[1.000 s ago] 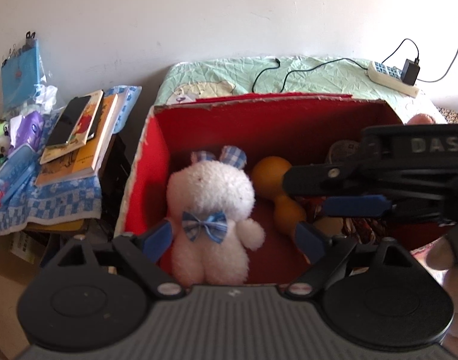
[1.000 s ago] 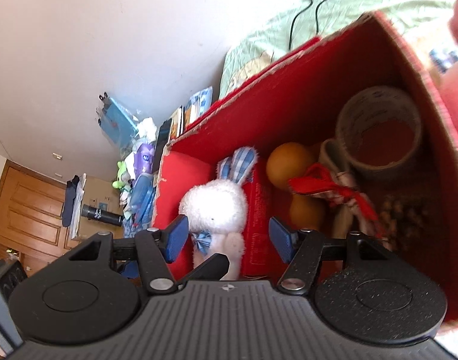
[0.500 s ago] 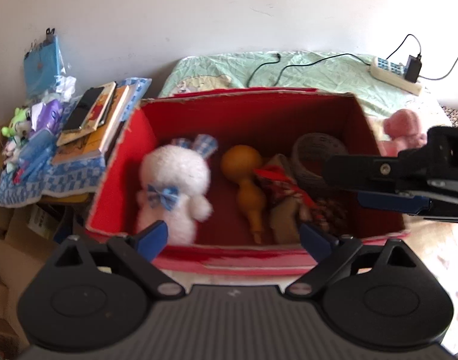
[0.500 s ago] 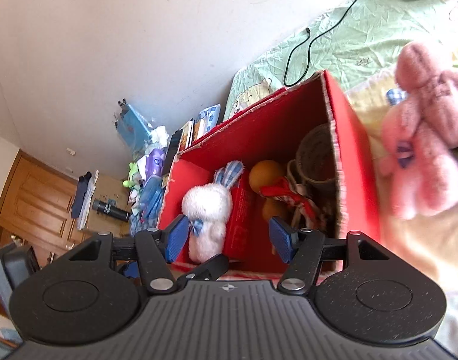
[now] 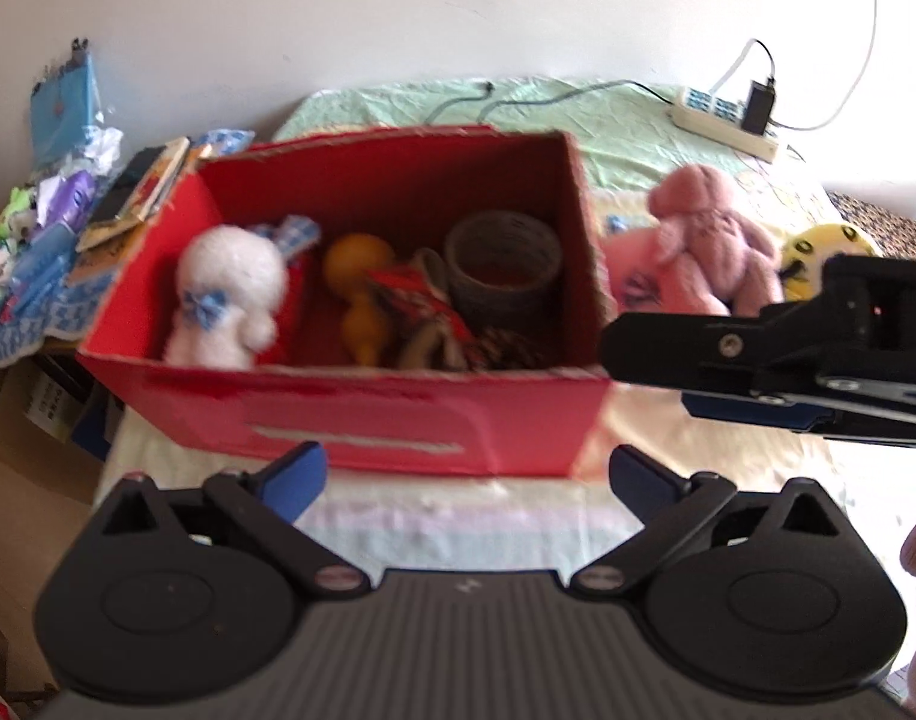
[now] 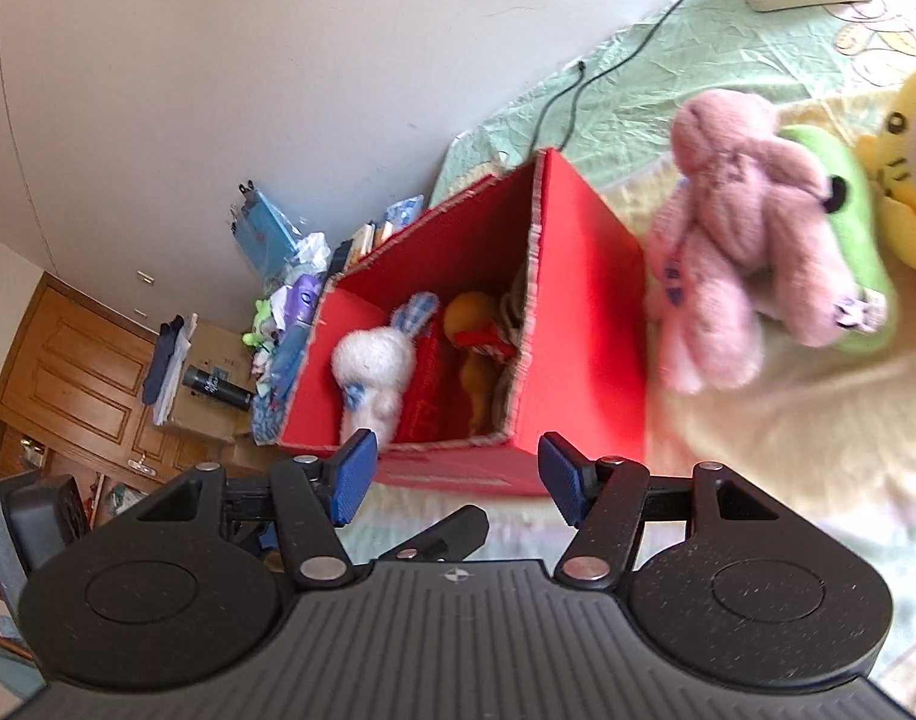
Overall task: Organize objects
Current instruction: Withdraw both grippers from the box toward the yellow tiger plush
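A red cardboard box [image 5: 362,420] [image 6: 584,324] stands on the bed. Inside it are a white plush rabbit [image 5: 230,294] [image 6: 371,369] with a blue bow, an orange gourd [image 5: 356,288] [image 6: 476,324], a woven cup [image 5: 503,267] and a red-ribboned item [image 5: 416,306]. A pink plush toy [image 5: 710,240] [image 6: 740,222] lies to the right of the box. My left gripper [image 5: 467,471] is open and empty in front of the box. My right gripper [image 6: 458,474] is open and empty too, near the box's right corner; it shows side-on [image 5: 758,354] in the left wrist view.
A yellow plush [image 6: 914,138] and a green plush [image 6: 842,228] lie beyond the pink one. A power strip [image 5: 722,120] with cables sits on the green sheet by the wall. Left of the box, books and clutter [image 5: 128,192] cover a low stand. A wooden door [image 6: 68,372] is far left.
Both grippers have drawn back out of the box, away from the white rabbit. The whole box front and the pink plush to its right have come into view.
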Tool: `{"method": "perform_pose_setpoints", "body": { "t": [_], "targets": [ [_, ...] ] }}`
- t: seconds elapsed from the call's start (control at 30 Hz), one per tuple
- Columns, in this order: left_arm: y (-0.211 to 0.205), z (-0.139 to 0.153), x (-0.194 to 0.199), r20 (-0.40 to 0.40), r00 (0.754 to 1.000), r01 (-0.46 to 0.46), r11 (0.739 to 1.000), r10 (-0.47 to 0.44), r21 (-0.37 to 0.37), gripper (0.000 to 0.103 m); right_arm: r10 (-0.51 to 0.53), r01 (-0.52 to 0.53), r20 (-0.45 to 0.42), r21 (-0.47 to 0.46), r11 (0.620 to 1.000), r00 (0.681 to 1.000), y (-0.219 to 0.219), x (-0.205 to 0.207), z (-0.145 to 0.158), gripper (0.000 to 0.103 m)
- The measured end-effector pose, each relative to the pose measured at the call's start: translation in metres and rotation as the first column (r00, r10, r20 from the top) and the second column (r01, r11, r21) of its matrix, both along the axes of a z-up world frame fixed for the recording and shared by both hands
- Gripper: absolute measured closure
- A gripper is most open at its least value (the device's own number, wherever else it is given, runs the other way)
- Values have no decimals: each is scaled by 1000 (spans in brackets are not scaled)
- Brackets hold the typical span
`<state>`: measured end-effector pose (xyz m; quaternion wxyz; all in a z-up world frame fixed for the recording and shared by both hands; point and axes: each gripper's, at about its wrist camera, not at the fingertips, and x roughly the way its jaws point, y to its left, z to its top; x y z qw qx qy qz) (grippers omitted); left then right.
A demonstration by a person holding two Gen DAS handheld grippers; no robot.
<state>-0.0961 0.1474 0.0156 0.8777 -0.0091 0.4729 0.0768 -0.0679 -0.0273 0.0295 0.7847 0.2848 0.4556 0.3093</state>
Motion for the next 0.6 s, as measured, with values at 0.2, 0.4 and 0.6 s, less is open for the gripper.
{"method": "perform_pose_setpoints", "body": {
  "t": [0.2, 0.4, 0.6],
  "targets": [
    [-37, -10, -1, -26, 998, 53, 999, -53, 3, 3, -32, 32, -14, -22, 999, 999, -26, -9, -7, 39],
    [-68, -18, 6, -58, 991, 119, 993, -119, 7, 3, -93, 91, -29, -48, 995, 995, -53, -18, -15, 39],
    [-96, -28, 14, -85, 980, 180, 984, -178, 16, 3, -162, 159, -49, -67, 985, 986, -82, -24, -25, 39]
  ]
}}
